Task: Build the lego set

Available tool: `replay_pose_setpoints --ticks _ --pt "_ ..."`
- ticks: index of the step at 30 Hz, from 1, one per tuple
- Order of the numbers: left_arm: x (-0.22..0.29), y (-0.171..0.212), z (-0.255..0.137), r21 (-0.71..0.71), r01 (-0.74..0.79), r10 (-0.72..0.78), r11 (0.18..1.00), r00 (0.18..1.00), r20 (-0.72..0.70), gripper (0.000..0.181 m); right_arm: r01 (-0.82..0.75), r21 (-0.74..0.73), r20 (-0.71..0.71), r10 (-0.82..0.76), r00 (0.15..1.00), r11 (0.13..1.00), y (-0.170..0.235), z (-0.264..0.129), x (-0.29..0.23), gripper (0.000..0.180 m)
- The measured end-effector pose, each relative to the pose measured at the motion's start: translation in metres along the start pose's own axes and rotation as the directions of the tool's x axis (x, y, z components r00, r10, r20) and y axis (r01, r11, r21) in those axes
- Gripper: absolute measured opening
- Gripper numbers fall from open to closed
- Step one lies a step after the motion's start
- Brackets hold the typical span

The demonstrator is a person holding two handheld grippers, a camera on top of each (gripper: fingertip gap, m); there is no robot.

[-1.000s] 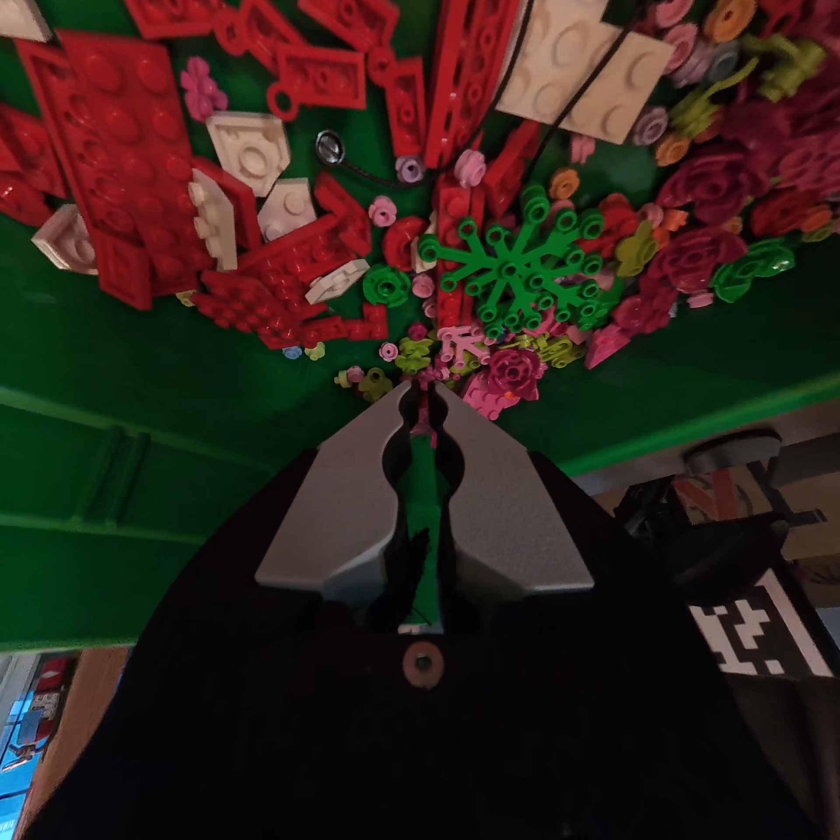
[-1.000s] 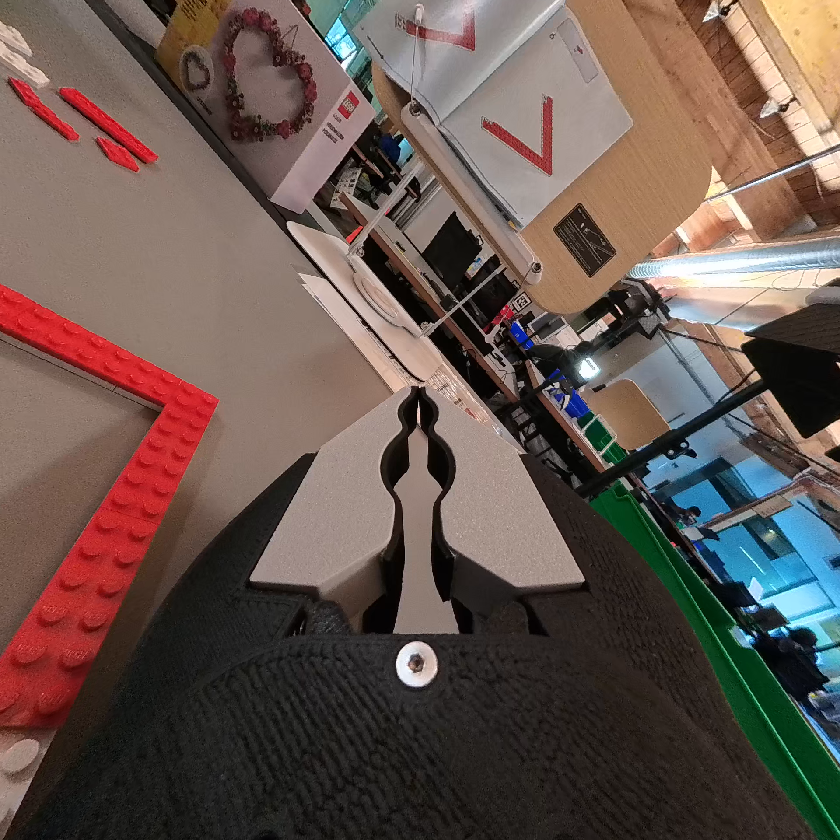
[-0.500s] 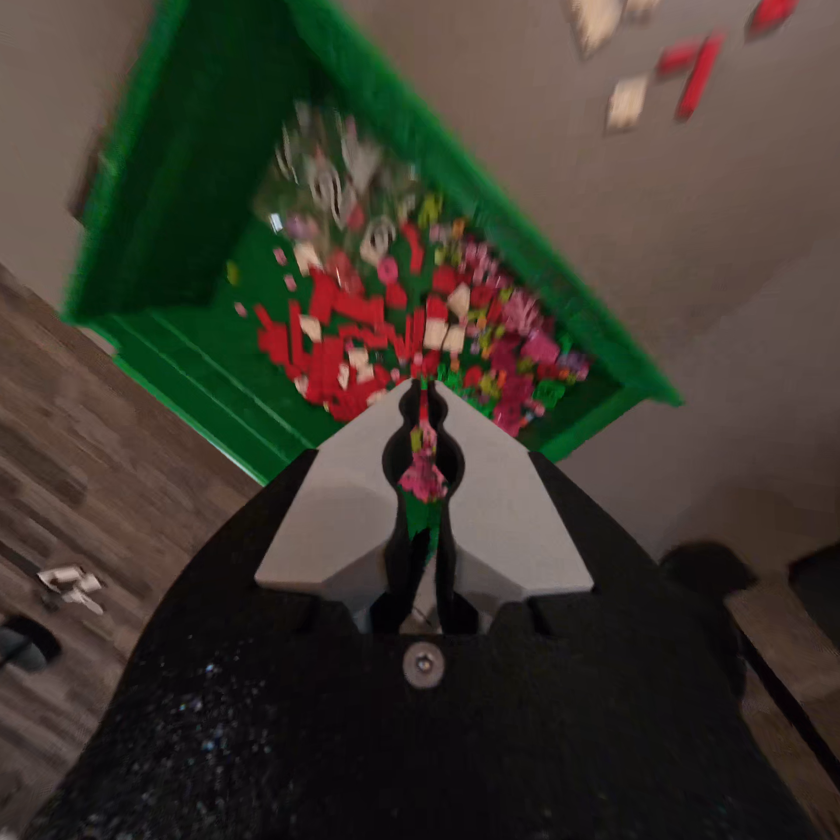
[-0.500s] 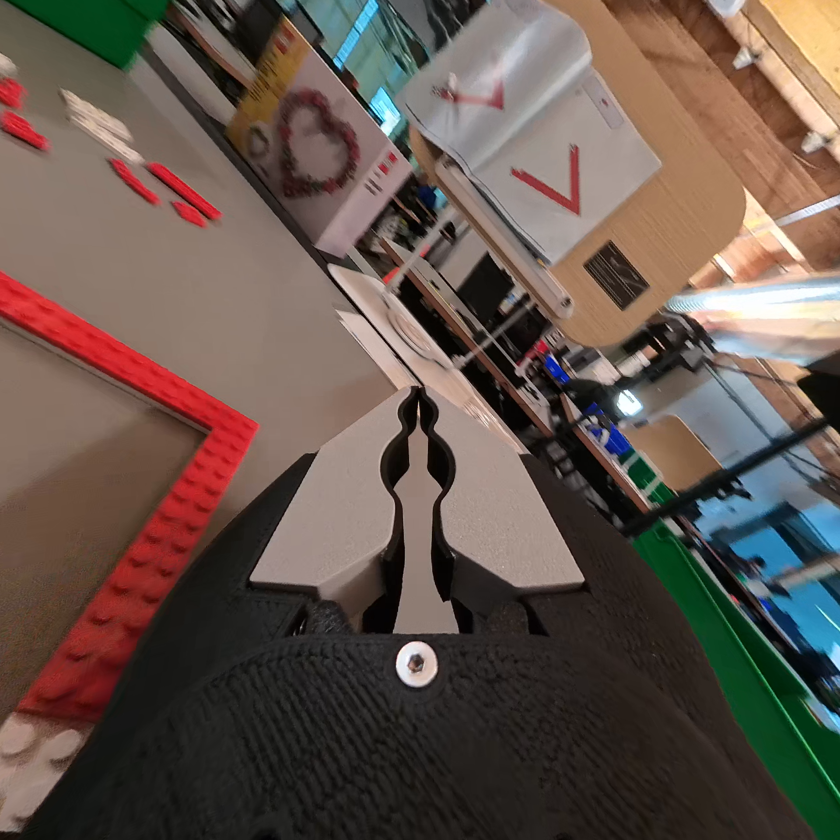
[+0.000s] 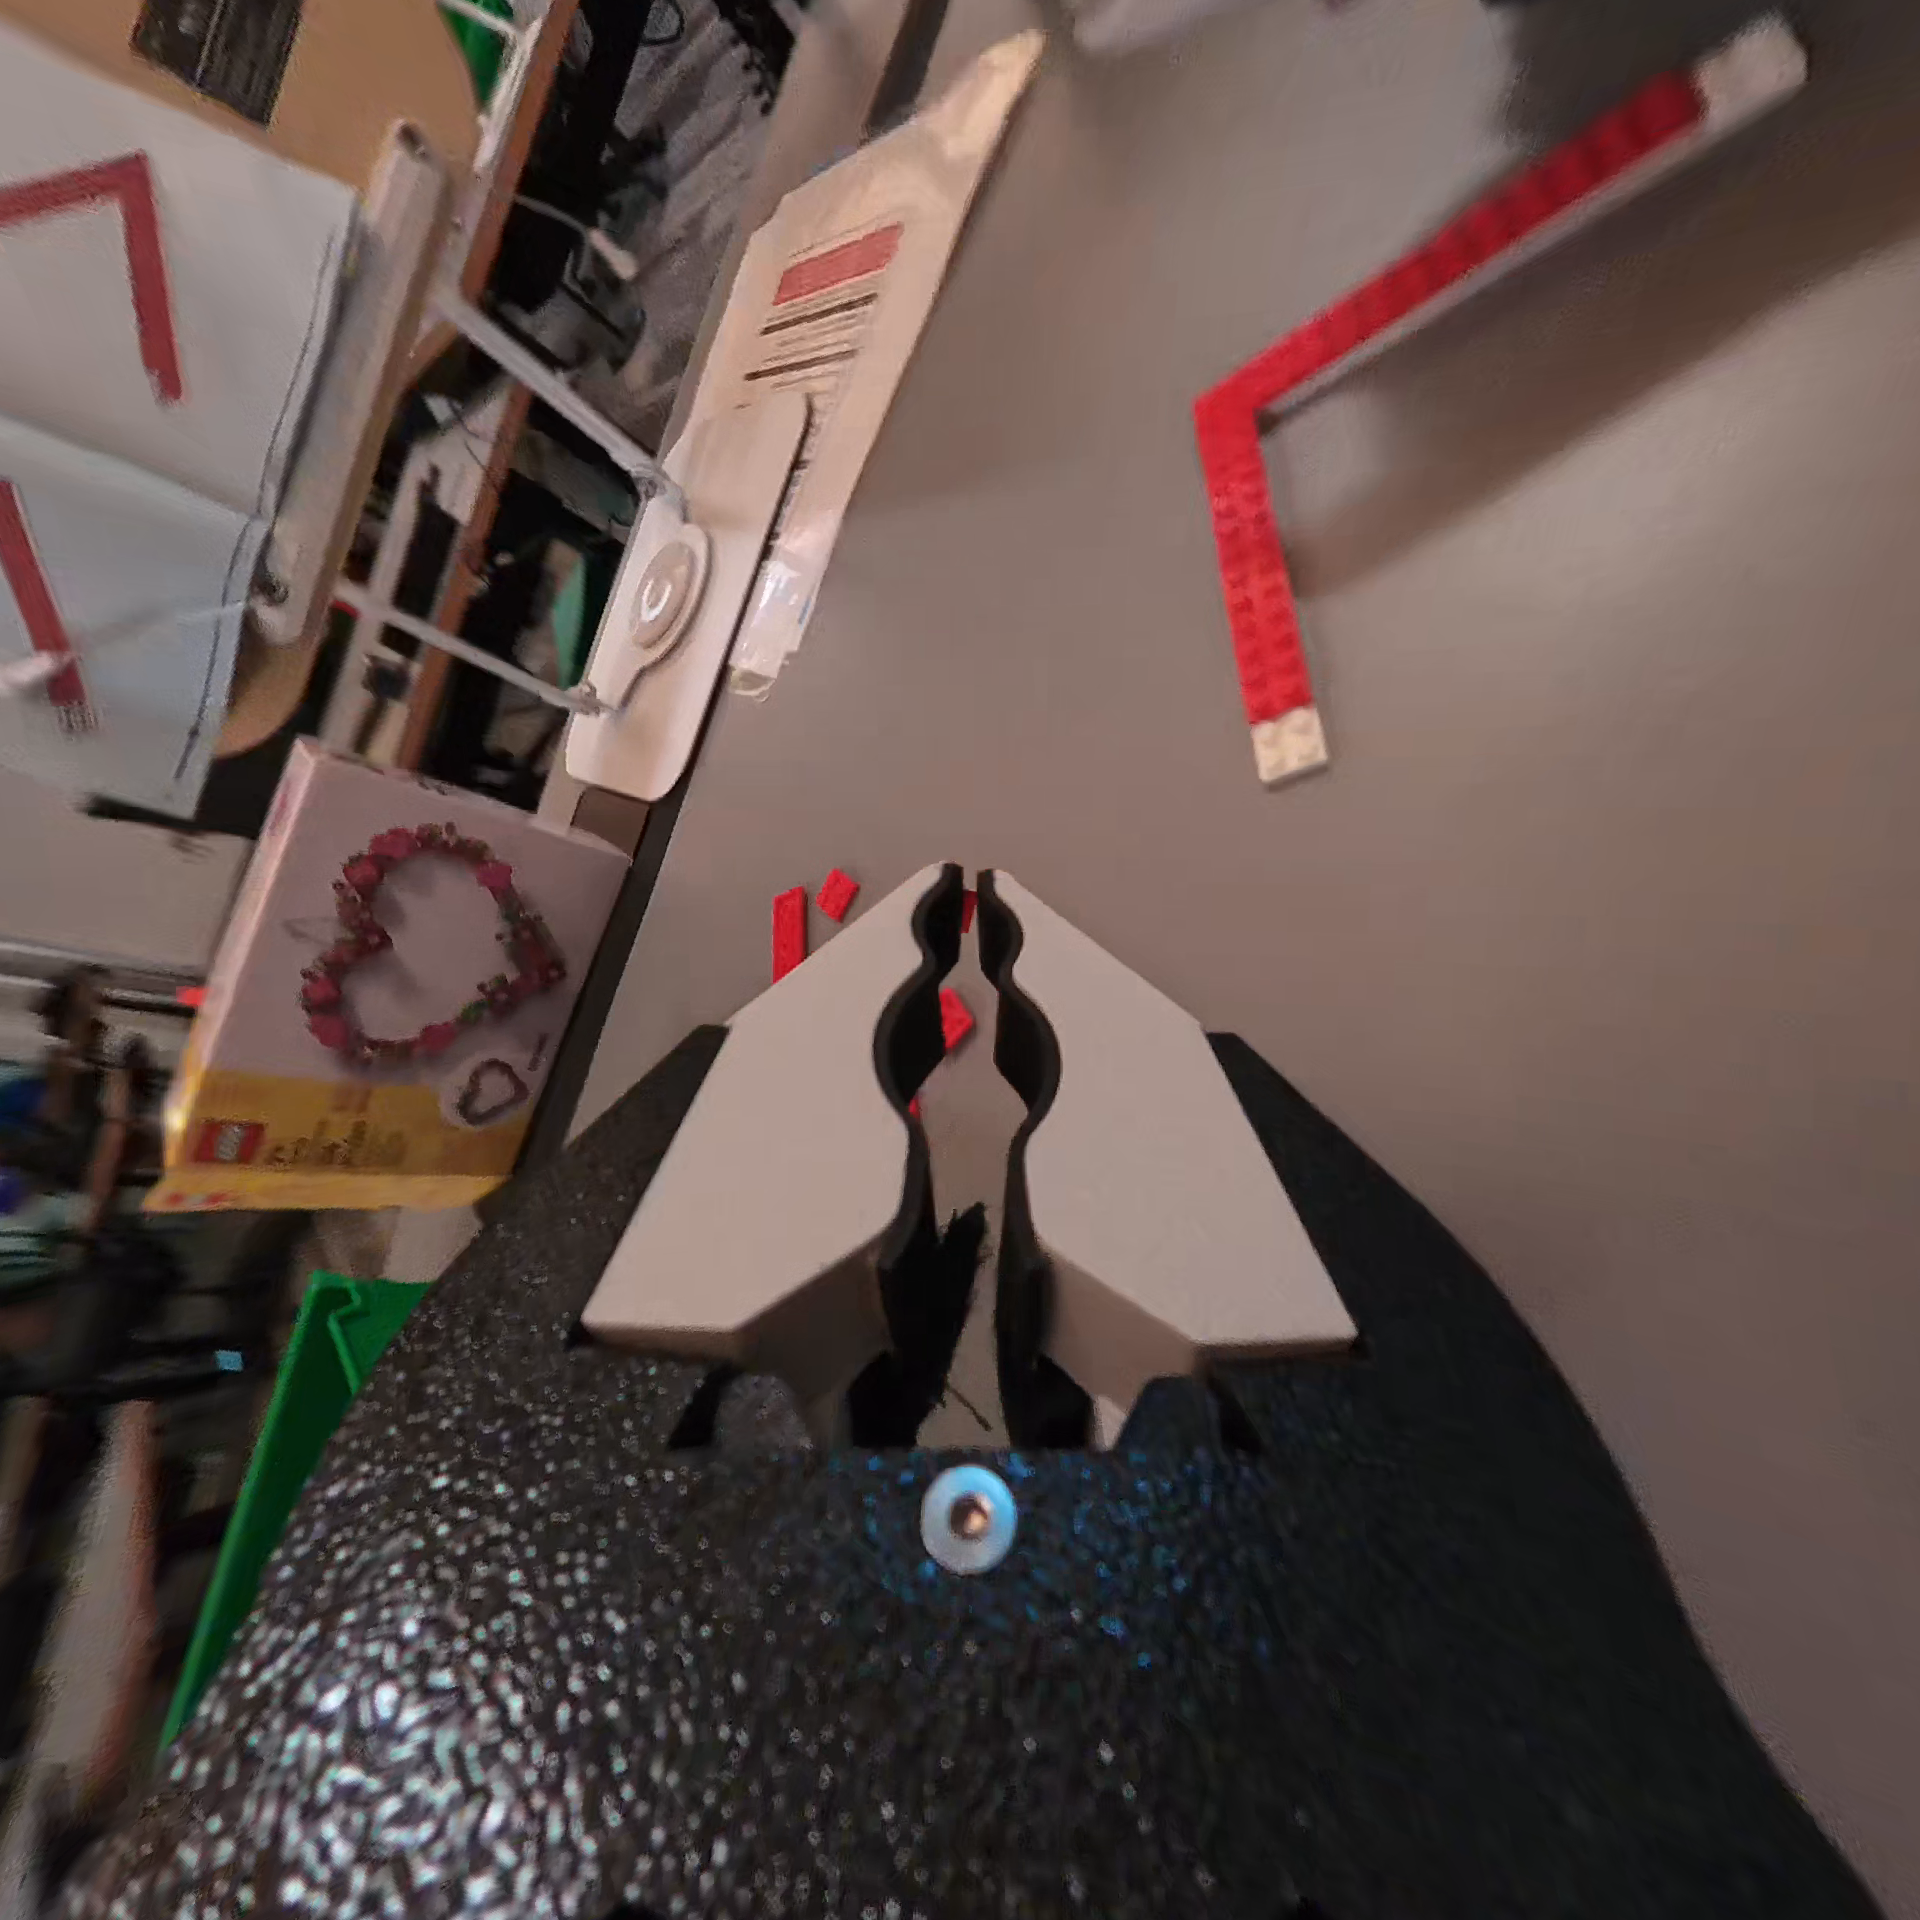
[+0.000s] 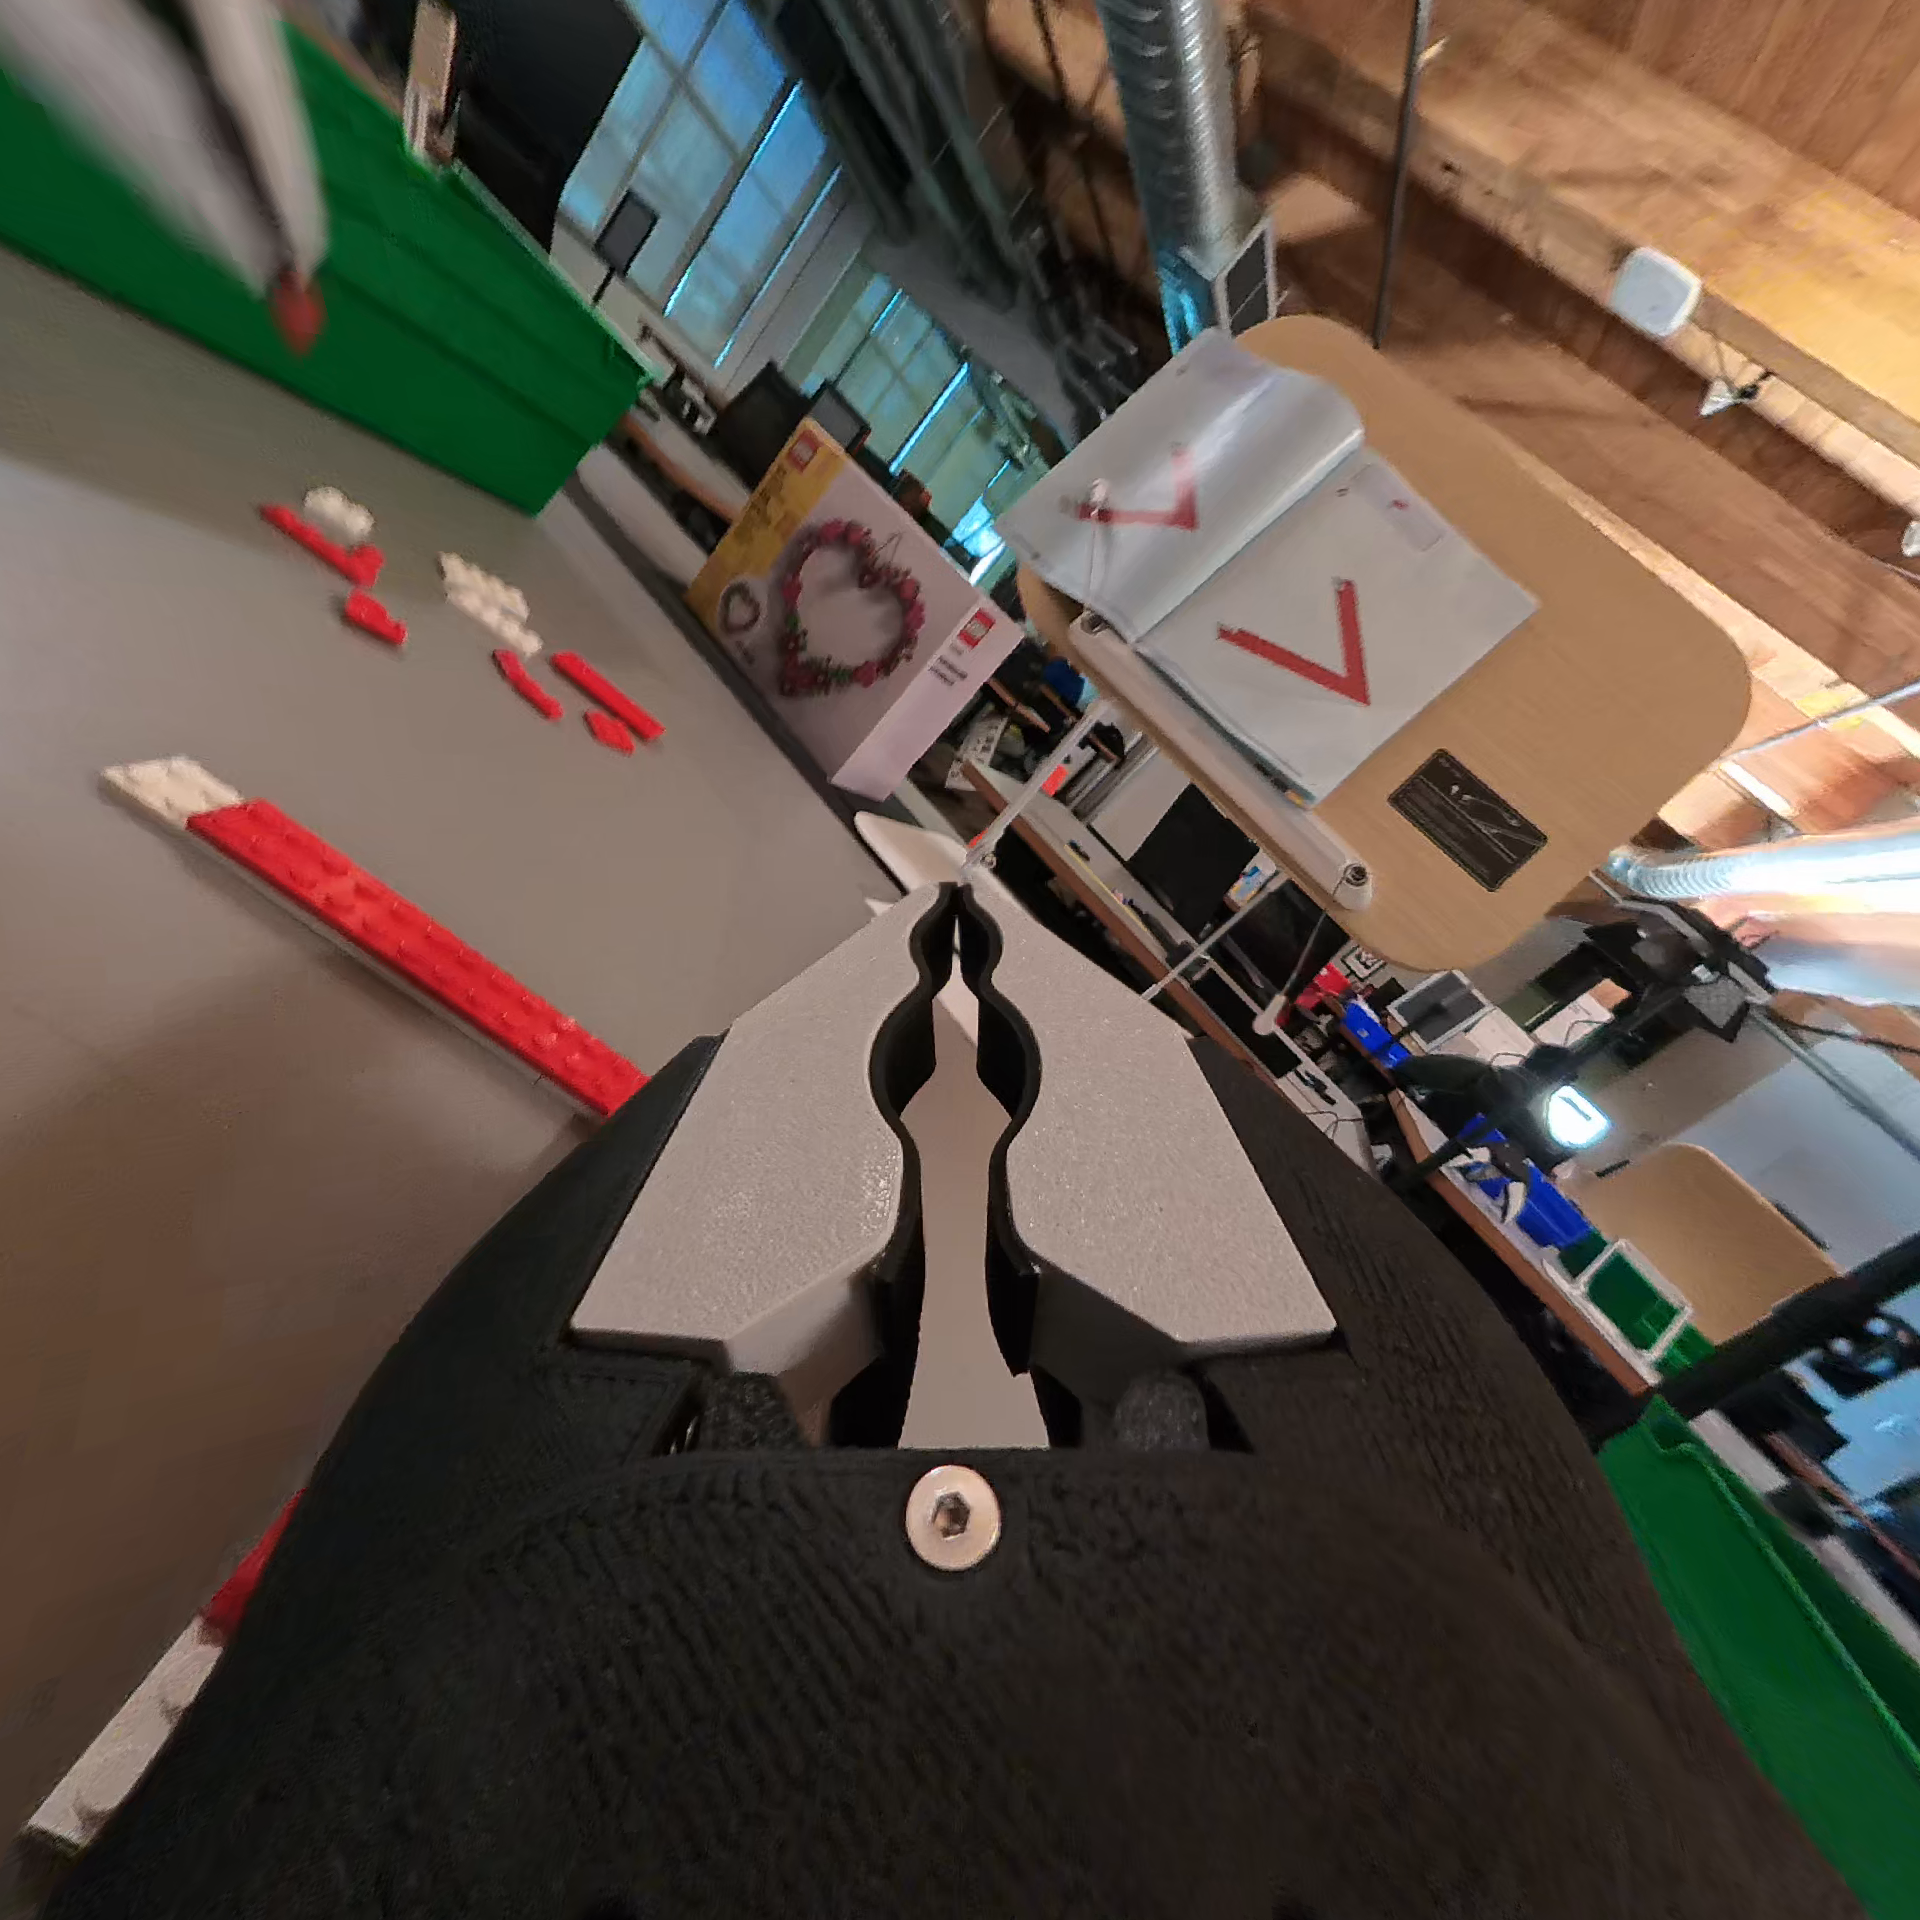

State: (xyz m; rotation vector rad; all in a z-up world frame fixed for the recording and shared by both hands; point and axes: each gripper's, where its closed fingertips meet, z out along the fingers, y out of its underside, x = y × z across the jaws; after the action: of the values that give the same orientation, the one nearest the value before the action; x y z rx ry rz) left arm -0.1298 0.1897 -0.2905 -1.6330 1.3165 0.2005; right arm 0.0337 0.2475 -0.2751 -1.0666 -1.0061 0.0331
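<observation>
Left gripper (image 5: 964, 885): pinching a small red piece (image 6: 295, 308).
Right gripper (image 6: 957, 902): fingers pressed together, empty.
Risk: the thin tip grip may let the piece slip.

Left claw (image 5: 964, 883) has swung out of the green bin (image 5: 281, 1455), off the loose-piece pile, now over the grey desk (image 5: 1558, 935) facing the red V-frame (image 5: 1262, 582). In right wrist view it shows pinching a small dark-red piece (image 6: 294, 307). Right claw (image 6: 954, 906) rotated; tips together as before.
</observation>
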Motion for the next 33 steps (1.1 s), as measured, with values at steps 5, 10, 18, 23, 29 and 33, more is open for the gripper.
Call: replay_pose_setpoints --ticks 5,10,18,23,29,33 --pt "0.033 0.009 0.013 0.009 -0.157 0.157 0.988 0.988 0.013 0.001 -0.08 0.024 -0.014 0.08 0.997 0.997 -0.001 -0.004 0.004 0.0" --pt "0.072 0.01 0.018 0.054 -0.298 0.301 0.953 0.951 -0.071 0.001 -0.107 0.034 -0.02 0.107 0.994 0.994 -0.005 -0.006 0.001 0.0" --pt "0.093 0.017 0.018 0.038 -0.273 0.275 0.961 0.947 -0.165 0.002 -0.142 0.038 -0.034 0.143 0.989 0.989 -0.011 -0.002 0.0 0.0" --pt "0.093 0.01 0.011 0.04 -0.002 0.012 0.999 0.967 -0.253 0.035 -0.143 0.04 -0.045 0.145 0.988 0.989 -0.013 -0.004 0.0 0.0" --pt "0.061 0.012 0.002 0.027 0.417 -0.413 0.909 0.907 -0.087 0.061 -0.142 0.033 -0.078 0.144 0.986 0.989 -0.005 -0.009 0.006 0.0" --pt "0.005 0.0 -0.02 0.327 0.487 -0.575 0.81 0.771 0.273 0.067 -0.14 0.021 -0.11 0.142 0.984 0.99 0.003 -0.009 0.017 0.0"
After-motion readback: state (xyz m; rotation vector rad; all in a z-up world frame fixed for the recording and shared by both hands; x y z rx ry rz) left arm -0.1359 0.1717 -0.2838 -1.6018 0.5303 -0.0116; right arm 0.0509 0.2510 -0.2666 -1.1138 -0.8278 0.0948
